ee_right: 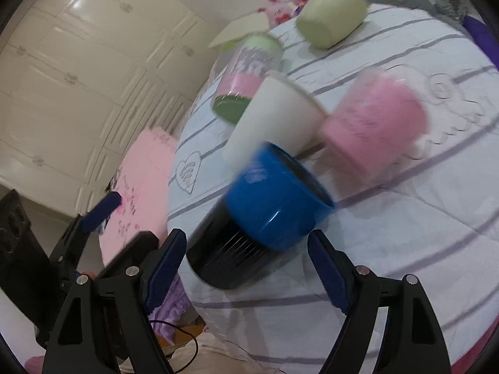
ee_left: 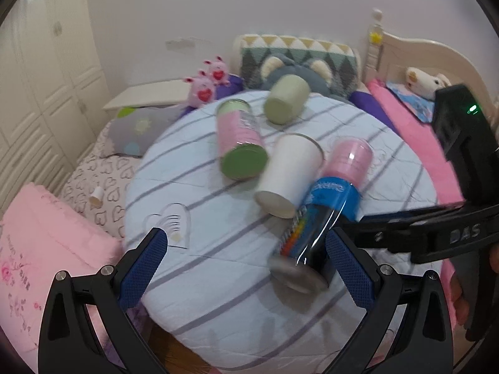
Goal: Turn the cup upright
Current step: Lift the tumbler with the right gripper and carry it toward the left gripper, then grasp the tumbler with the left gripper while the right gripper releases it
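On the striped round tabletop (ee_left: 193,283) the blue-and-black cup (ee_right: 265,215) lies on its side, between the right gripper (ee_right: 246,268) fingers, spread wide, untouching. Left gripper (ee_left: 246,268) gapes empty. Likely light, slick plastic; grip mid-body.

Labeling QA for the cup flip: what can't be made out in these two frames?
- blue-lidded bottle: motion-blurred in both views; label unreadable.
- white paper cup: its mouth faces away; inside hidden.
- right gripper: contact with the bottle unclear through blur.
- left gripper: body cut off by the bottom edge.
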Demonstrator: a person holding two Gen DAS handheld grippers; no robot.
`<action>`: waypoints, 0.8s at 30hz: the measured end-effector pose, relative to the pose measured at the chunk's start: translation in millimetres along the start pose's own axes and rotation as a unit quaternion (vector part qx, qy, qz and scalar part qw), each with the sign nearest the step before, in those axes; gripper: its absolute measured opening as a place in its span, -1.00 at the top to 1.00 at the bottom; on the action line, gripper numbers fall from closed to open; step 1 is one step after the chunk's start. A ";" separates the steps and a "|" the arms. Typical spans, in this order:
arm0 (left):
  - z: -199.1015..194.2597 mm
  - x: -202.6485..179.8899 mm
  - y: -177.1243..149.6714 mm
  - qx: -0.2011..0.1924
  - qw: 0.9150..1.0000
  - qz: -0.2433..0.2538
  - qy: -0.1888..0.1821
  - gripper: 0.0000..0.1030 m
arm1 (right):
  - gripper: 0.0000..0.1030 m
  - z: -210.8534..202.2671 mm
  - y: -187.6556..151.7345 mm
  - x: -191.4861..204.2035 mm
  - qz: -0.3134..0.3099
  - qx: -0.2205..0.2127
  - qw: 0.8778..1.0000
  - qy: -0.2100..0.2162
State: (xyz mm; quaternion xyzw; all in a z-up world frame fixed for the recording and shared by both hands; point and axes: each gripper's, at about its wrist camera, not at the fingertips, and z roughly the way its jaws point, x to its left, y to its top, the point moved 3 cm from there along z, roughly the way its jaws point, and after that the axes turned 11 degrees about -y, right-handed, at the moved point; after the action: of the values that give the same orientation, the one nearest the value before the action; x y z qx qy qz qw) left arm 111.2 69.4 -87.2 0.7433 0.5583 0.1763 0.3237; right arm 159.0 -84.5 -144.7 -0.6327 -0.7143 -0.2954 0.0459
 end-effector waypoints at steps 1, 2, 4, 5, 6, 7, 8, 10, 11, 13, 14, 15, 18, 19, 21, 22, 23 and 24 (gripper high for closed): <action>2.5 -3.8 1.2 0.004 1.000 0.004 -0.002 -0.99 | -0.58 -5.7 -1.8 -4.4 0.001 -0.010 1.000 -0.009; 6.6 -9.3 2.7 0.008 1.000 0.008 -0.003 -0.99 | -0.58 -13.9 -4.2 -10.2 0.000 -0.024 0.999 -0.027; 14.4 -19.7 4.4 0.016 1.000 0.020 -0.005 -0.99 | -0.58 -31.9 0.0 -22.3 -0.004 -0.043 0.997 -0.061; 18.2 -24.6 5.1 0.020 0.999 0.027 -0.006 -0.99 | -0.58 -38.5 -1.5 -24.4 -0.008 -0.052 0.996 -0.076; 23.9 -31.0 6.4 0.027 0.999 0.035 -0.005 -0.99 | -0.58 -46.2 -3.8 -26.8 -0.013 -0.063 0.994 -0.092; 29.9 -37.4 7.5 0.035 0.998 0.044 -0.004 -0.99 | -0.58 -55.0 -4.5 -30.3 -0.016 -0.078 0.991 -0.107; 33.3 -40.6 8.9 0.040 0.998 0.048 -0.005 -0.99 | -0.58 -60.6 -5.7 -32.0 -0.019 -0.087 0.989 -0.118; 45.5 -52.9 10.9 0.059 0.996 0.061 -0.011 -0.99 | -0.59 -68.3 -7.1 -34.8 -0.028 -0.101 0.984 -0.147; 48.7 -57.2 10.8 0.065 0.996 0.064 -0.012 -0.99 | -0.59 -71.9 -8.3 -37.1 -0.029 -0.106 0.982 -0.154; 57.9 -66.9 12.4 0.078 0.994 0.073 -0.011 -0.99 | -0.59 -74.8 -6.9 -44.1 -0.023 -0.108 0.981 -0.157; 61.6 -70.6 12.6 0.083 0.993 0.077 -0.010 -0.99 | -0.59 -75.7 -6.1 -49.1 -0.019 -0.108 0.982 -0.155; 65.3 -74.9 13.1 0.087 0.993 0.082 -0.011 -0.99 | -0.59 -76.2 -5.6 -53.9 -0.015 -0.109 0.982 -0.154; 75.1 -83.6 14.3 0.098 0.991 0.095 -0.013 -0.99 | -0.59 -74.4 -4.6 -61.8 -0.006 -0.108 0.982 -0.153; 78.6 -85.7 14.7 0.103 0.990 0.098 -0.011 -0.99 | -0.59 -75.5 -4.7 -63.9 -0.005 -0.109 0.982 -0.153; 83.1 -88.1 14.9 0.109 0.989 0.102 -0.010 -0.99 | -0.59 -78.5 -7.3 -66.3 -0.003 -0.111 0.982 -0.151; 85.5 -89.4 14.8 0.112 0.988 0.105 -0.012 -0.99 | -0.59 -78.3 -6.5 -67.9 -0.002 -0.111 0.983 -0.147; 87.2 -89.7 14.7 0.116 0.988 0.106 -0.012 -0.98 | -0.59 -78.0 -7.4 -69.1 -0.002 -0.111 0.983 -0.145; 90.6 -89.9 14.1 0.123 0.986 0.109 -0.012 -0.93 | -0.59 -77.7 -7.2 -70.0 -0.003 -0.111 0.983 -0.144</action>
State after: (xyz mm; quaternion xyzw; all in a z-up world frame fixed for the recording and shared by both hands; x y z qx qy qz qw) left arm 149.5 -43.5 -134.7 0.8356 0.4879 0.1319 0.2153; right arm 142.0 -183.4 -114.3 -0.6677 -0.6782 -0.2787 -0.1286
